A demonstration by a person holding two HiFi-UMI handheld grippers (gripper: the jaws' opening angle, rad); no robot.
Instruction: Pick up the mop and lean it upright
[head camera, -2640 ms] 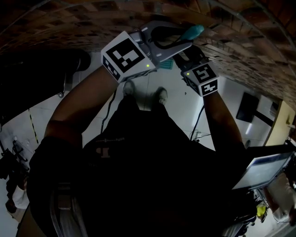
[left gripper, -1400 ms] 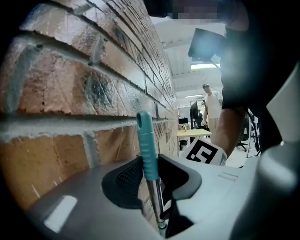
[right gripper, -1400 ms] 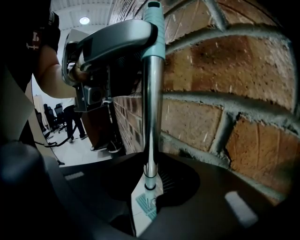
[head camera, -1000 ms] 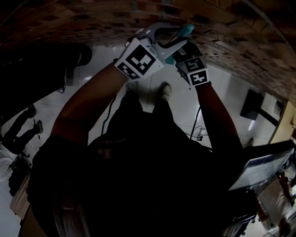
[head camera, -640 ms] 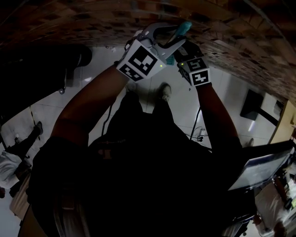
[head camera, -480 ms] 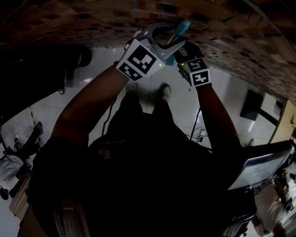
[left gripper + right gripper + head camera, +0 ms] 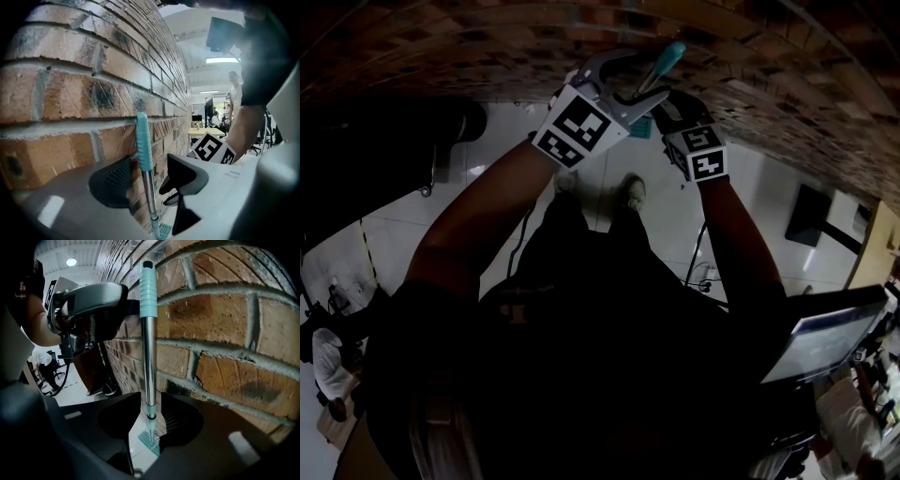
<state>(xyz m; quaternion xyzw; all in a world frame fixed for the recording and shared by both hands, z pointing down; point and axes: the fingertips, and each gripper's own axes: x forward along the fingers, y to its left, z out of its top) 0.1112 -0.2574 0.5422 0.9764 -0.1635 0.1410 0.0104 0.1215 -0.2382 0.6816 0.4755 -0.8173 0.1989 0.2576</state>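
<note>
Jaws of the left gripper (image 7: 150,180) stand apart, having just been opening. Between them rises the mop (image 7: 143,145), a slim silver metal shaft capped by a ribbed teal plastic grip. It stands just beside the left ribbed pad (image 7: 117,180), a sliver of brick showing between, and clear of the right jaw. Neither pad presses on it. Left half of the left gripper view: red brick wall (image 7: 70,89), the teal grip upright before it; whether they touch cannot be told. Lower centre: the teal mop head (image 7: 164,230) at the wall's foot. Right of centre: the black-and-white marker cube (image 7: 212,149) of the right gripper.

Head view, upper centre: left gripper (image 7: 637,82) and, to its right, right gripper (image 7: 670,105), both held up to the wall (image 7: 441,42). The teal grip (image 7: 666,58) slants up between them above pale floor tiles (image 7: 487,197).

Right gripper view, upper left: the grey left gripper (image 7: 93,298) beside the grip. Centre: the mop (image 7: 149,357) runs nearly vertical before the wall (image 7: 225,348), the mop head (image 7: 149,440) on the pale floor. Bottom centre: the jaws of the right gripper (image 7: 151,416) are likewise apart after just opening. The shaft passes between them with a gap on each side, and nothing is gripped.
</note>
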